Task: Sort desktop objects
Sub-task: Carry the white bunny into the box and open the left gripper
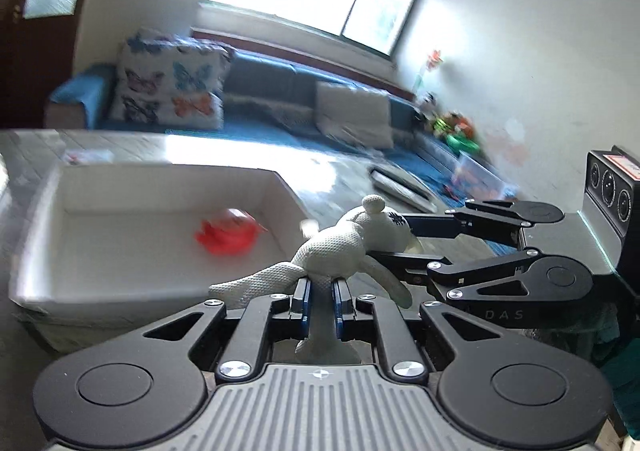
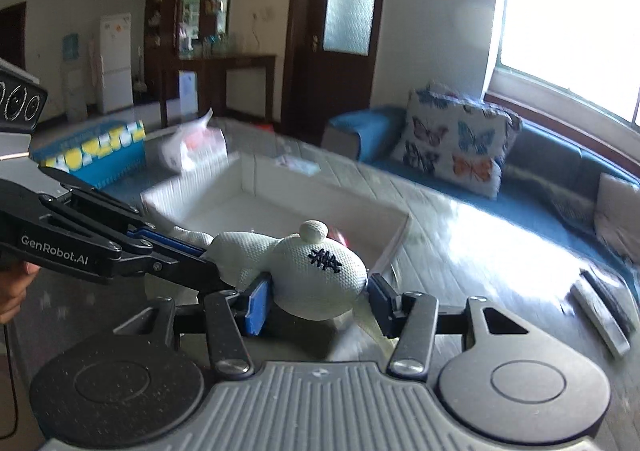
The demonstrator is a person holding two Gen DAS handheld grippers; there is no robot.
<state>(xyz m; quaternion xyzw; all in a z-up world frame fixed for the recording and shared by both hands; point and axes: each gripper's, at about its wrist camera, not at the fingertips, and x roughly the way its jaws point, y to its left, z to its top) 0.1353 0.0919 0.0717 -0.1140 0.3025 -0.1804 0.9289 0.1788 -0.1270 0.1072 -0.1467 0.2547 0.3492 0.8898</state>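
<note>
**Plush bear shared between two grippers above the worktop**

Risk lies mainly in the shared hold. The white knitted plush bear (image 1: 352, 247) is carried in the air near the white tray (image 1: 48, 211), just short of its near corner. The left gripper (image 1: 320, 305) is clamped with its jaws drawn together on a thin limb of the toy, while the right gripper (image 2: 318, 301) has its jaws set apart on either side of the head; whether the blue pads actually press the head cannot be told. If both grippers were moved in different directions, the limb could be stretched or pulled from the left jaws, since so little fabric is pinched there. If the left hold were released before the right jaws are closed, the toy would probably be dropped onto the worktop (image 2: 460, 247) rather than into the tray. The soft, limp body could also be snagged on the tray rim. A red object (image 1: 228, 235) already lies in the tray and might be knocked.

Writing is sparse: "GenRobot.AI" is read on the left gripper's arm in the right view, and "DAS" on the right gripper's body in the left view. Yellow lettering on a blue box (image 2: 92, 151) is too blurred to be read.
</note>
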